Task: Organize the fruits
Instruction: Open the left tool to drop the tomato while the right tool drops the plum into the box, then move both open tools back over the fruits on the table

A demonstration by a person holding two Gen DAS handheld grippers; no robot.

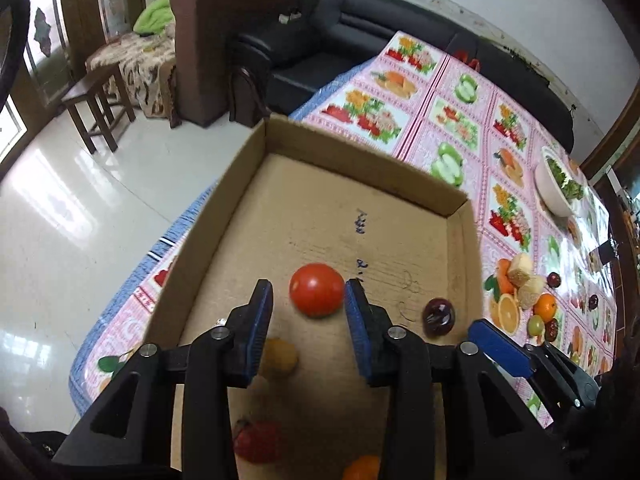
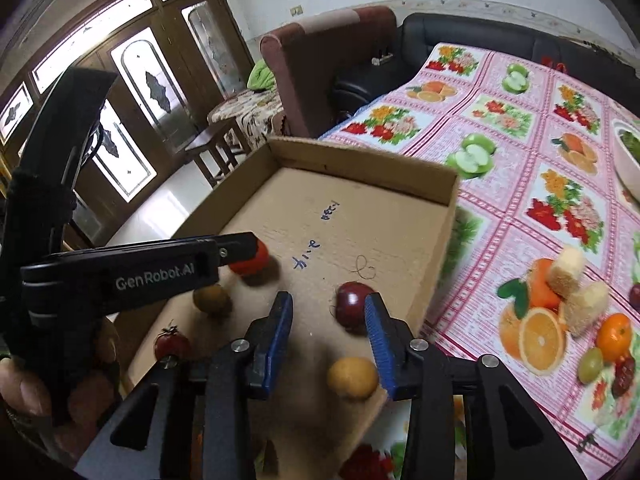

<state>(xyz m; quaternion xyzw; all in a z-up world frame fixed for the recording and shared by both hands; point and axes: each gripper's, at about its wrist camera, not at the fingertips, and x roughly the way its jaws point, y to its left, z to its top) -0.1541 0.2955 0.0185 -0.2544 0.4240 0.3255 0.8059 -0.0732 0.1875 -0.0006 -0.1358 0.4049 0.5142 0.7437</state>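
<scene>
My left gripper was spread around the smooth round tomato low in the cardboard box; my right gripper gaped beside the glossy dark plum.

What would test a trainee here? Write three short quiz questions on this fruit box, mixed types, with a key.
1. True or false: the left hand-held gripper is shut on the tomato.
2. Which fruit lies just ahead of the right hand-held gripper?
A. dark red plum
B. banana
C. pear
3. Fill in: the fruits lie in a ____ box.

Key: 1 false, its jaws are open, the tomato loose between the tips; 2 A; 3 cardboard.
</scene>
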